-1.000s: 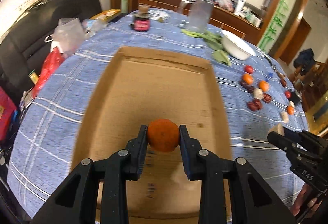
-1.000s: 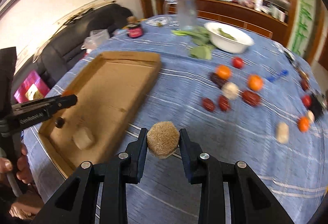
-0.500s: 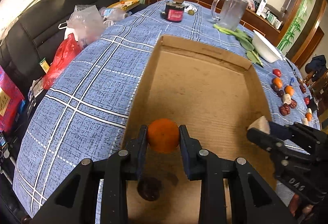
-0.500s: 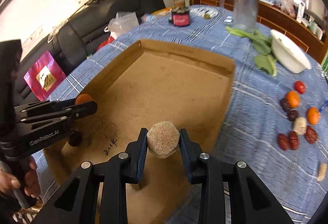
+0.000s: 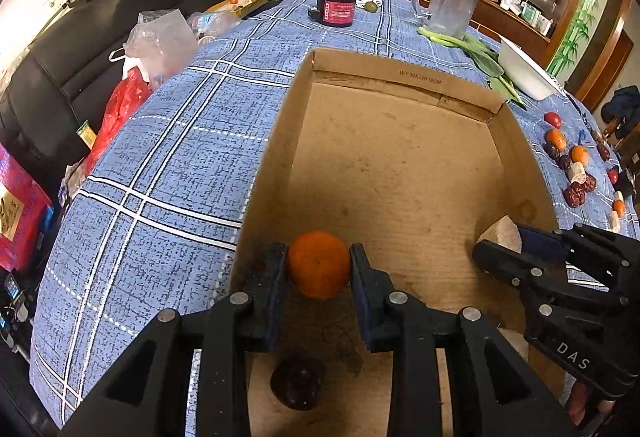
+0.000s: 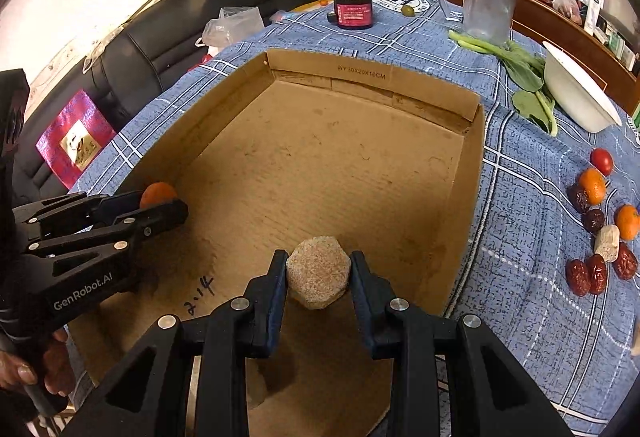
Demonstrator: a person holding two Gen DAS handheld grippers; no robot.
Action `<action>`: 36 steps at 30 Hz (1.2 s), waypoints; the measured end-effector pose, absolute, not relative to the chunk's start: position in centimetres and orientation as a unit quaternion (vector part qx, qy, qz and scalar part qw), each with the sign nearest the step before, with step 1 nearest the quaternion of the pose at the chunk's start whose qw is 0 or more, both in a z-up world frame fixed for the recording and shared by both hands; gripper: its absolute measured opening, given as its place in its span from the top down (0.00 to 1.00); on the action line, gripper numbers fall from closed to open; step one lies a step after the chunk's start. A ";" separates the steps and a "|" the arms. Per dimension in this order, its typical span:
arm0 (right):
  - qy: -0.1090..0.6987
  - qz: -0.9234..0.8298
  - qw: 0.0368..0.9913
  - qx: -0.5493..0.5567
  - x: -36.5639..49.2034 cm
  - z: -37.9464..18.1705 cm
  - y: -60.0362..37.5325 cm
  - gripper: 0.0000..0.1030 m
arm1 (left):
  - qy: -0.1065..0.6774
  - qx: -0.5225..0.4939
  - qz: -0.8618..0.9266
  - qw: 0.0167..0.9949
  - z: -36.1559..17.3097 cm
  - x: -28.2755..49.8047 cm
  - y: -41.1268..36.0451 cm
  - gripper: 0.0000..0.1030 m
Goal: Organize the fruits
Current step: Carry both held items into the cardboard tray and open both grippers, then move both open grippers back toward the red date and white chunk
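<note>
Left gripper: it clamps an orange between both pads, low over the near left corner of the box, close to the left wall.
Dark fruit: it lies on the box floor just under this gripper. If the orange drops straight down, I think it can hit this fruit and roll away.
Left wall: the left finger is very near it, so a wide opening may push the cardboard and shift the box.
Right gripper: it holds a pale brown block, six-sided face toward the camera, over the near right part of the box.
Block risk: the flat sides give a good hold, but released from this height it may tumble.
Two grippers: both are over the near end of the box, apart but close; a sideways move could make them collide.
Loose fruits: oranges, red dates and a tomato wait on the cloth, right of the box, not yet sorted.
</note>
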State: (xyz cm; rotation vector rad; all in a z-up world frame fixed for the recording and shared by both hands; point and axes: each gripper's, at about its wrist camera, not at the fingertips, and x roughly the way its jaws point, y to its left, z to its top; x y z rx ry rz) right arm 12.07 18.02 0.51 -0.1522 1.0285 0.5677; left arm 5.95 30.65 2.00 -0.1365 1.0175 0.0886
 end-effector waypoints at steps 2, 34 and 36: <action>0.485 0.265 0.830 -0.072 11.9 0.6 18.0 0.63 | 0.489 -0.067 0.042 0.869 2.0 5.9 30.7 0.71; 0.427 0.188 0.883 -0.042 1.6 5.4 3.9 0.27 | 0.412 -0.061 0.056 0.908 7.8 -1.0 20.1 0.26; 0.424 0.175 0.888 -0.040 0.9 5.6 2.3 0.26 | 0.407 -0.054 0.045 0.911 8.1 -1.1 18.2 0.25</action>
